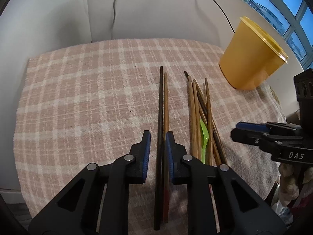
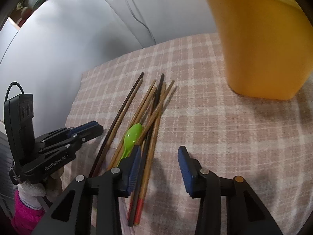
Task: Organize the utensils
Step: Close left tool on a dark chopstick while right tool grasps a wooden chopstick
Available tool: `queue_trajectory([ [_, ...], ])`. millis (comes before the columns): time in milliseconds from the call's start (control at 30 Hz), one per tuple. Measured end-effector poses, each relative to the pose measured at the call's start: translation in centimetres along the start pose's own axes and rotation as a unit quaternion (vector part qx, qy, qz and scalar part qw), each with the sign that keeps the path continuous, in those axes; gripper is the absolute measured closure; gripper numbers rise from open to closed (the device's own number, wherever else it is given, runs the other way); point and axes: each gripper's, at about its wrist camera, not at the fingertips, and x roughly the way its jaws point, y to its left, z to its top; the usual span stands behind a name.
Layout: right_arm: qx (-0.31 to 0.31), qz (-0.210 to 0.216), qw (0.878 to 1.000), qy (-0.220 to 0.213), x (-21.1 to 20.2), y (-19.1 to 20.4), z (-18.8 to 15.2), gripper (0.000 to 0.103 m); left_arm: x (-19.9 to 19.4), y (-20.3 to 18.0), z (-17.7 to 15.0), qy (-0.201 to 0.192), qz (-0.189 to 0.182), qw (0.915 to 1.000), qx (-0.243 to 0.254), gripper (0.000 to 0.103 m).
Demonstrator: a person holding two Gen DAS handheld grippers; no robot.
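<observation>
A black chopstick [image 1: 160, 107] and a brown chopstick [image 1: 165, 107] lie side by side on the pink plaid cloth [image 1: 78, 98]. My left gripper [image 1: 158, 137] straddles them, jaws narrow; the right pad meets the brown stick, while a small gap shows at the left pad. To their right lies a pile of wooden chopsticks [image 1: 197, 107] with a green plastic spoon [image 1: 204, 135] in it. My right gripper [image 2: 159, 156] is open over that pile [image 2: 154, 107]; red-tipped sticks [image 2: 144, 168] run beside its left finger, the spoon [image 2: 133, 133] just beyond. Each gripper also shows in the other view [image 1: 237, 131] [image 2: 92, 129].
A yellow plastic container [image 1: 248, 62] with a lid rim stands at the cloth's far right, large in the right wrist view [image 2: 264, 49]. A white sofa back [image 1: 137, 9] rises behind the cloth. A gloved hand and pink sleeve [image 2: 25, 211] hold the left gripper.
</observation>
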Motion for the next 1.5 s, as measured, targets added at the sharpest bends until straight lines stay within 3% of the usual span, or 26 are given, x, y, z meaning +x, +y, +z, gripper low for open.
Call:
queue_trajectory([
  [333,-0.004,-0.016,1.000,0.023,2.0,0.9,0.7,0.075,2.9,-0.9,1.3,0.022,0.013,0.9995,0.020,0.094],
  [533,0.001,-0.023,0.999,0.033,2.9,0.5,1.4,0.087,4.9,-2.1,2.4,0.026,0.024,0.9987,0.037,0.095],
  [800,0.001,-0.028,0.999,0.041,3.3,0.5,1.9,0.087,5.9,-2.4,3.2,0.032,0.028,0.9983,0.040,0.095],
  [933,-0.009,-0.048,0.998,0.048,3.5,0.9,2.2,0.090,7.8,-3.3,4.9,0.047,0.040,0.9970,0.048,0.095],
  [1267,-0.019,-0.066,0.996,0.065,4.8,2.1,3.2,0.087,11.7,-4.6,8.4,0.049,0.036,0.9972,0.044,0.095],
  [1500,-0.009,-0.067,0.995,0.076,4.6,1.4,3.2,0.094,13.8,-3.7,10.1,0.044,0.026,0.9984,0.027,0.099],
])
